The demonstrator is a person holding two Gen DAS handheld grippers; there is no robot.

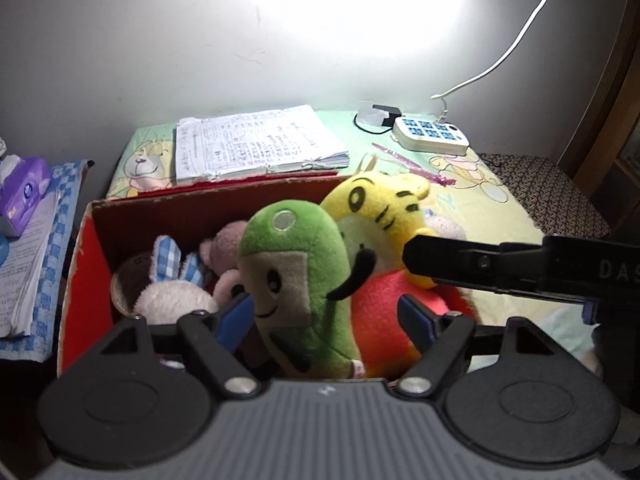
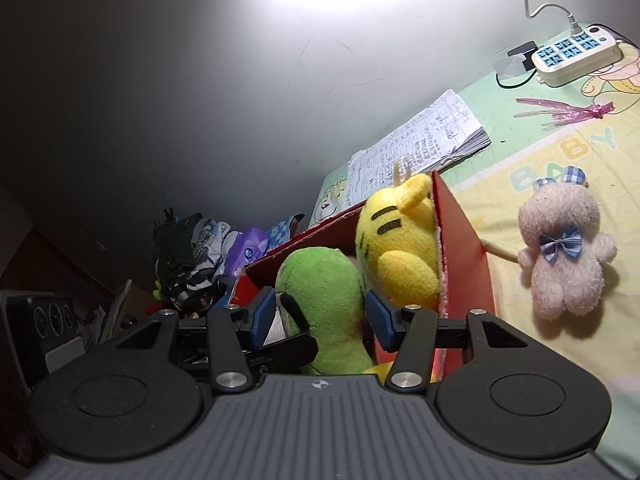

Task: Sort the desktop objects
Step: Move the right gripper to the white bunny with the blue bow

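Judging by its pile and stuffing, the green plush (image 1: 296,276) is taken to be light, soft and readily squashed, with no fragile part noted; a grip across the body below the face is judged the surest hold, since the cloth should give and bed into the pads rather than slip. It is found standing upright in the red box (image 1: 86,280), pressed against the yellow plush (image 1: 380,208) on its right, with a white plush (image 1: 172,296) and a pink one (image 1: 224,248) lying deeper in the box. One pale bear (image 2: 564,256) is recorded outside, lying on the cloth (image 2: 540,152) well apart from the box wall. The left gripper (image 1: 324,320) is held low at the near rim, level and aimed along the box, its jaws spread wide to either side of the green plush; the blue pads (image 1: 236,316) appear close to the fabric, though contact cannot be confirmed from this view. The right gripper (image 2: 320,316) is presented from the side, likewise spread wide about the same toy with nothing clamped; in the left view one of its fingers (image 1: 460,260) is seen crossing in front of the yellow plush.
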